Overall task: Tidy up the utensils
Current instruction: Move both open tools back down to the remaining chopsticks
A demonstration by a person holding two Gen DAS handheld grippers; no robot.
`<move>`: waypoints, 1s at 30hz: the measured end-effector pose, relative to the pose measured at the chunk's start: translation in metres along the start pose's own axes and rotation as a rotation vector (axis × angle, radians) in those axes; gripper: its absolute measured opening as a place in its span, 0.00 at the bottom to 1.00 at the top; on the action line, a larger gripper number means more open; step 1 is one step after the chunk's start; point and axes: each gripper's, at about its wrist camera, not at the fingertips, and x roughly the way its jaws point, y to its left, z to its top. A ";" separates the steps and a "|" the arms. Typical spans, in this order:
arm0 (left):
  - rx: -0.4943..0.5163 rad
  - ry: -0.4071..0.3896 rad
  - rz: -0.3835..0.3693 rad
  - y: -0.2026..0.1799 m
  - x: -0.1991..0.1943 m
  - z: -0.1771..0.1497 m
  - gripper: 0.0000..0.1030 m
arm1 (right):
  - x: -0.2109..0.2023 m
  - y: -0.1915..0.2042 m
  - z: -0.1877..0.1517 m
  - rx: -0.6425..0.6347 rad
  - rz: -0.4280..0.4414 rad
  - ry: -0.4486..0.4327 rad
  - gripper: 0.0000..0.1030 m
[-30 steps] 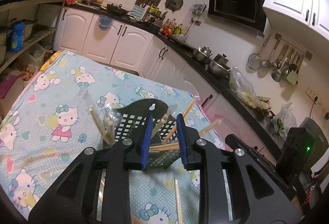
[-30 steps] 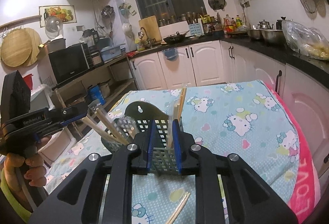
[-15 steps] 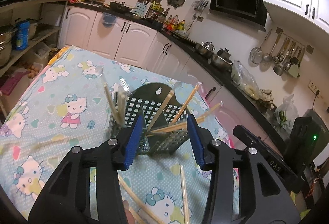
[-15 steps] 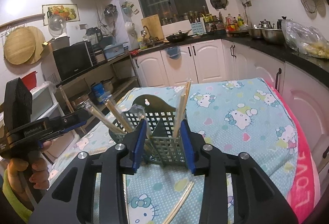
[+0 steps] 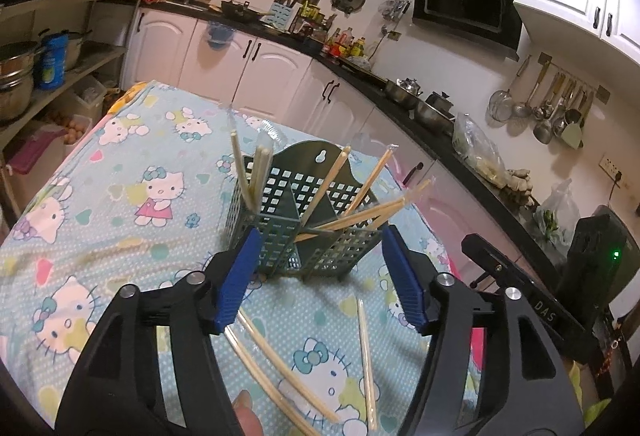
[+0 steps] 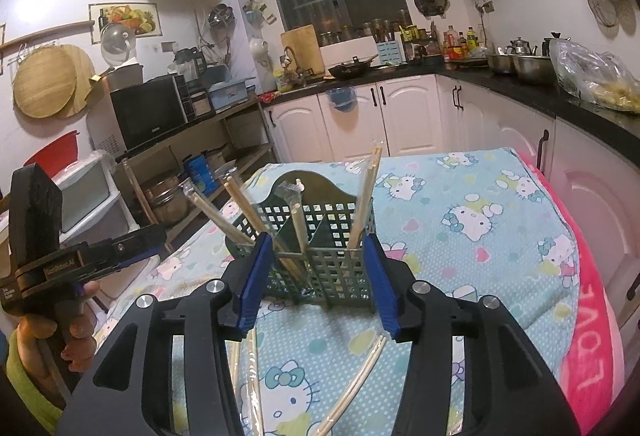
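Surface (image 5: 120, 220) under patterned cloth, ahead of both claws. Green utensil basket (image 5: 304, 232) upright just beyond left claw (image 5: 320, 276) tips; also beyond right claw (image 6: 316, 276). Both claws released, jaws opening, nothing between pads. Wrapped chopsticks (image 5: 340, 176) lean in basket compartments. Loose chopsticks (image 5: 366, 340) lie beneath left claw.

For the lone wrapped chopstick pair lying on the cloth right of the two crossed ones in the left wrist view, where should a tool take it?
Grip the wrapped chopstick pair near mid-length, coming from above with the jaws across its narrow width. It lies flat on the tablecloth, apart from the basket.
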 end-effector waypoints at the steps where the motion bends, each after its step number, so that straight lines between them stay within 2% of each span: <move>1: -0.002 0.000 0.001 0.001 -0.001 -0.001 0.57 | -0.001 0.001 -0.001 -0.001 0.001 0.001 0.46; 12: -0.021 -0.003 0.027 0.007 -0.014 -0.009 0.69 | -0.010 0.009 -0.008 -0.016 0.015 0.014 0.51; 30: -0.067 0.081 0.088 0.031 -0.005 -0.040 0.70 | -0.004 0.010 -0.040 -0.022 0.020 0.109 0.53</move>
